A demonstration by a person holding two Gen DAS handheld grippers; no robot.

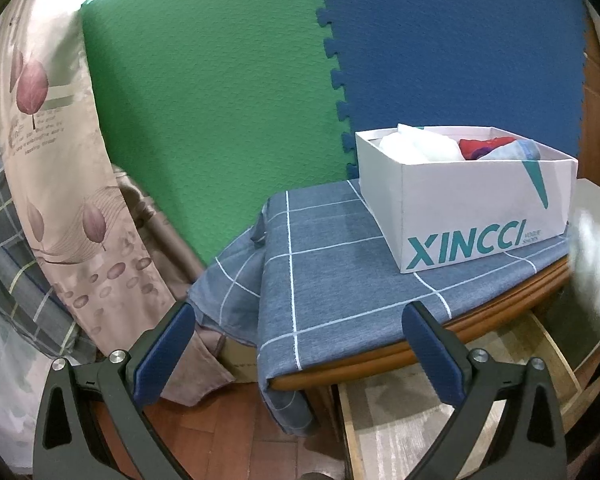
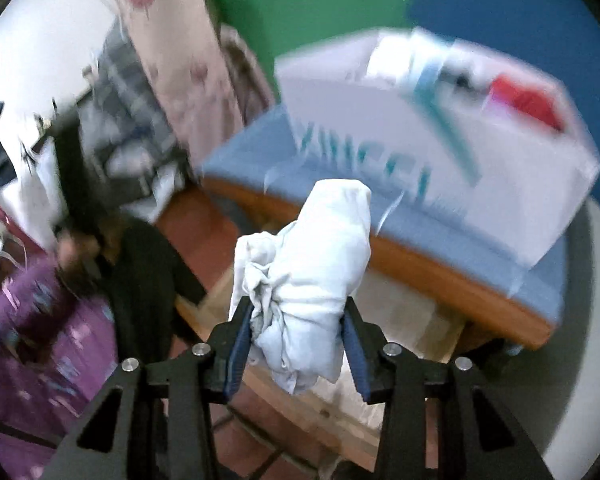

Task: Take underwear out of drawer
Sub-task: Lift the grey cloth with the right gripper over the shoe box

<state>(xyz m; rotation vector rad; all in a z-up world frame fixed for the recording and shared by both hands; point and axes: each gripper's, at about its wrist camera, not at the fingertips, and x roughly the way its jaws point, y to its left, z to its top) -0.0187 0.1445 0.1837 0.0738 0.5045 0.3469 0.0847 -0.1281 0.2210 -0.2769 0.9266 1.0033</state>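
A white XINCCI box (image 1: 466, 196) stands on a blue checked cloth (image 1: 324, 264) covering the wooden counter (image 1: 380, 360), with white, red and pale blue garments (image 1: 460, 146) piled inside. Below the box and nearer the camera, the left gripper (image 1: 300, 352) hangs wide open over the counter's edge, holding nothing. Behind the box rise green and blue foam mats (image 1: 320, 60); a leaf-patterned curtain (image 1: 56, 152) hangs well to its left.

I see a white XINCCI box (image 1: 472, 204) on the far right of the desk (image 1: 380, 356), resting on a blue checked cloth (image 1: 320, 264) that drapes over the left edge. Green (image 1: 204, 92) and blue foam mats (image 1: 452, 48) stand behind; a floral curtain (image 1: 56, 152) hangs left.
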